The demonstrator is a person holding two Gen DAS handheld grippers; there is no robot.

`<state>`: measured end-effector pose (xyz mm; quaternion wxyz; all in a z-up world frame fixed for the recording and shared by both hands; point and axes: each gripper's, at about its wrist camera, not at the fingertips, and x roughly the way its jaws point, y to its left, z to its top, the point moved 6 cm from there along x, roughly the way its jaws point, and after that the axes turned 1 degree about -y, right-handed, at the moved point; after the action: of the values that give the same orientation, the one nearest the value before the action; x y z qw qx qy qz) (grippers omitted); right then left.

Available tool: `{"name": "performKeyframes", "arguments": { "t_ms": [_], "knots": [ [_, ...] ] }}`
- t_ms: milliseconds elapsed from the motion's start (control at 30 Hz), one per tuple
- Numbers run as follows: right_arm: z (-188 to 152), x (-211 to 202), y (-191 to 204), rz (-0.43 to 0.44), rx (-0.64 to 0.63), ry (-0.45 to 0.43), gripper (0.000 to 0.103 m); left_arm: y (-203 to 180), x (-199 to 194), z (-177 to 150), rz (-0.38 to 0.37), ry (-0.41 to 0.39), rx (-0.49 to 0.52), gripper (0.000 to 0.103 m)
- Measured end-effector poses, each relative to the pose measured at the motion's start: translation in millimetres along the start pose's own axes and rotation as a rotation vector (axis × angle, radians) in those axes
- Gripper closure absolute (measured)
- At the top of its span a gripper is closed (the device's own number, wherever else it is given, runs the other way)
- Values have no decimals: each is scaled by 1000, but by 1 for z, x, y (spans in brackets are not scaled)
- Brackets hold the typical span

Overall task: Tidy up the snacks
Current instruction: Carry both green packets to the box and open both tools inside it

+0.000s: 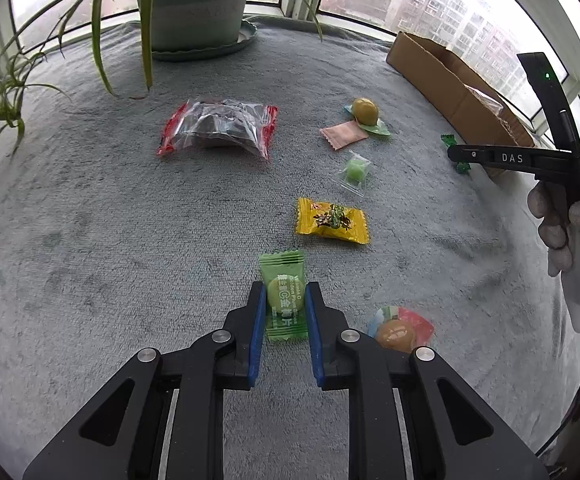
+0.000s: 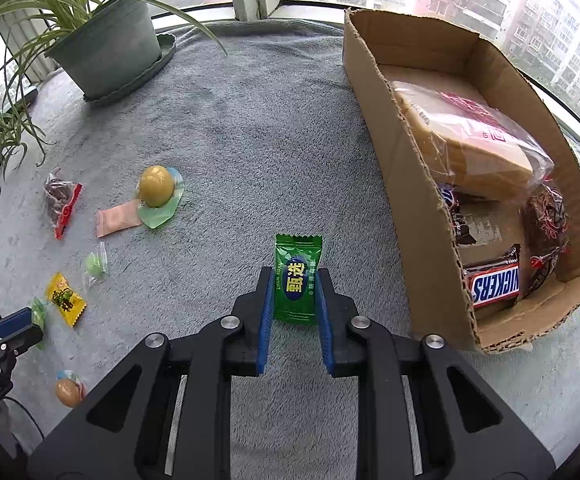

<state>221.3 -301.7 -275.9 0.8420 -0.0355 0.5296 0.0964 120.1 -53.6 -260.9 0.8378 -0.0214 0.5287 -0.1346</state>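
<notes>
Grey fleece: left tongs (image 1: 281,294) pinch a "Vitamin C" sachet (image 1: 283,295), right tongs (image 2: 293,280) a green sweet (image 2: 297,277), beside boxed Snickers (image 2: 493,283).

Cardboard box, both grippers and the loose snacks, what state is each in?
Brown cardboard box: open-topped, part filled.
Left gripper: jaws shut on light green candy packet.
Right gripper: jaws shut on dark green candy packet.
Yellow candy packet: lying loose on grey blanket.

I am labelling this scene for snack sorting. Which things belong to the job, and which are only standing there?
Job:
- light green sachet in left claw
- dark green sachet in right claw
- cardboard box
- yellow sachet
- red-edged packet

Standing there:
- potted plant
- grey blanket
</notes>
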Motion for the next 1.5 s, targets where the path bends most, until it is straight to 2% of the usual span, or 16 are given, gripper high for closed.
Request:
{"name": "performKeyframes", "arguments": {
  "t_ms": [333, 600, 833, 1033, 1200, 1500],
  "knots": [
    [13, -53, -13, 24, 24, -115, 83, -20, -26, 36, -61, -87, 17, 85],
    [23, -81, -61, -22, 115, -192, 82, -59, -36, 95, -112, -197, 78, 85],
    [25, -89, -106, -57, 203, -212, 82, -96, -29, 141, -151, -243, 130, 85],
    [21, -85, -131, -83, 249, -213, 82, -139, -12, 173, -192, -249, 192, 85],
    [17, -78, -145, -96, 274, -205, 82, -177, 2, 186, -225, -238, 240, 85],
    [13, -71, -167, -111, 302, -190, 82, -228, 32, 182, -273, -186, 297, 85]
  ]
}}
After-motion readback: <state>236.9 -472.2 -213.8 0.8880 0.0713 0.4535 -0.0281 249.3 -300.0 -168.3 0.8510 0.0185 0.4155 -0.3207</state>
